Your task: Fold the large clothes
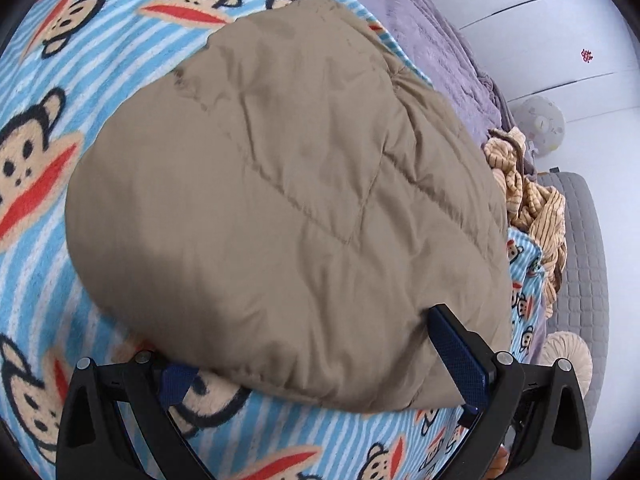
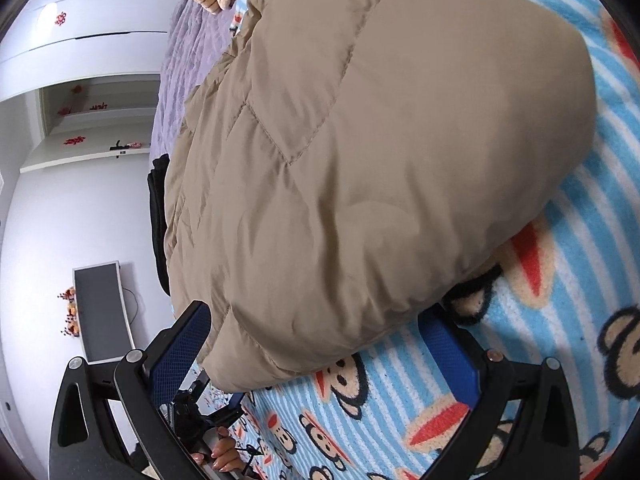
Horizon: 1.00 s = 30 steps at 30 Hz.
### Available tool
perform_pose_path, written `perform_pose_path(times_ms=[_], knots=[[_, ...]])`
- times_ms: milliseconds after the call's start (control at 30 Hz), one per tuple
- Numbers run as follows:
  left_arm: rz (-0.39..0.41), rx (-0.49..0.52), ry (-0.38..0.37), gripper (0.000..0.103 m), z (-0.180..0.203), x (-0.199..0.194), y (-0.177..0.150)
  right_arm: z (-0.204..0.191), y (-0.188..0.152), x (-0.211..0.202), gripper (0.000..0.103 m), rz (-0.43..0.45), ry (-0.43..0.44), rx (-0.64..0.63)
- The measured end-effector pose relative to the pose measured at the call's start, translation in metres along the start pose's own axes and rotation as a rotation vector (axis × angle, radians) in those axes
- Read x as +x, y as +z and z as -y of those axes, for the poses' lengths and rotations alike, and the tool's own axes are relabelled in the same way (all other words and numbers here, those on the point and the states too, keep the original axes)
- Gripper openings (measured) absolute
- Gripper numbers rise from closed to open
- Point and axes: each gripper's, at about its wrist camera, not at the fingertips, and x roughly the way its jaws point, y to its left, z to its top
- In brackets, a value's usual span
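Well, both tongs gaped wide. Left gripper (image 1: pixel 312 364) and right gripper (image 2: pixel 320 344) straddled the puffy tan quilted jacket (image 1: pixel 288 208) (image 2: pixel 360 152) on the blue striped monkey-print blanket (image 1: pixel 52 184) (image 2: pixel 540 320).

Bed covered by a blue-striped monkey-print blanket (image 1: pixel 36 92). Lilac plush throw (image 1: pixel 432 44) along its far side, beside white wardrobe doors (image 1: pixel 540 32) bearing small red decals (image 1: pixel 586 56). Crumpled tan striped garment (image 1: pixel 532 204) at the blanket's edge, touching a grey quilted cushion (image 1: pixel 588 248). Round pale plush toy (image 1: pixel 540 122) above it. Right wrist view: white shelf alcove (image 2: pixel 92 120), grey-topped stand (image 2: pixel 100 308) with small orange figures (image 2: pixel 70 312) beside it.
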Motion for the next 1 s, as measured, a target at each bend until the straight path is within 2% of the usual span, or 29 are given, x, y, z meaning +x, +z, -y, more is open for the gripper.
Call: perform_pose_path(times_ms=[200, 400, 467, 500, 533, 567, 600, 633, 733, 833, 1000], knots=[[0.044, -0.058, -0.007, 0.103, 0.002, 0.018, 0.017, -0.009, 0.016, 0.010, 0.103, 0.017, 0.073, 0.016], [0.035, -0.126, 0.006, 0.102, -0.006, 0.034, 0.027, -0.010, 0.030, 0.029, 0.103, 0.018, 0.109, 0.028], [0.073, -0.149, 0.009, 0.077, -0.006, 0.029, 0.028, -0.004, 0.032, 0.036, 0.103, 0.023, 0.111, 0.051], [0.092, -0.147, 0.011, 0.056, -0.006, 0.026, 0.029, -0.003, 0.032, 0.037, 0.103, 0.028, 0.116, 0.061], [0.106, -0.151, 0.003, 0.040, -0.005, 0.022, 0.029, -0.003, 0.032, 0.037, 0.103, 0.032, 0.122, 0.073], [0.122, -0.155, 0.002, 0.036, -0.004, 0.018, 0.028, -0.003, 0.031, 0.036, 0.102, 0.033, 0.127, 0.084], [0.137, -0.139, 0.017, 0.030, 0.000, 0.014, 0.026, -0.002, 0.031, 0.035, 0.094, 0.031, 0.129, 0.090], [0.153, -0.108, 0.043, 0.026, 0.008, 0.009, 0.024, -0.002, 0.031, 0.035, 0.069, 0.024, 0.121, 0.099], [0.209, 0.028, 0.121, 0.021, 0.036, -0.007, 0.016, 0.000, 0.029, 0.032, 0.040, 0.016, 0.141, 0.109], [0.256, 0.124, 0.139, 0.021, 0.058, -0.027, 0.006, -0.005, 0.025, 0.022, 0.029, 0.017, 0.177, 0.075], [0.298, 0.147, 0.141, 0.021, 0.067, -0.055, -0.014, -0.011, 0.016, 0.005, 0.027, -0.003, 0.200, 0.024]])
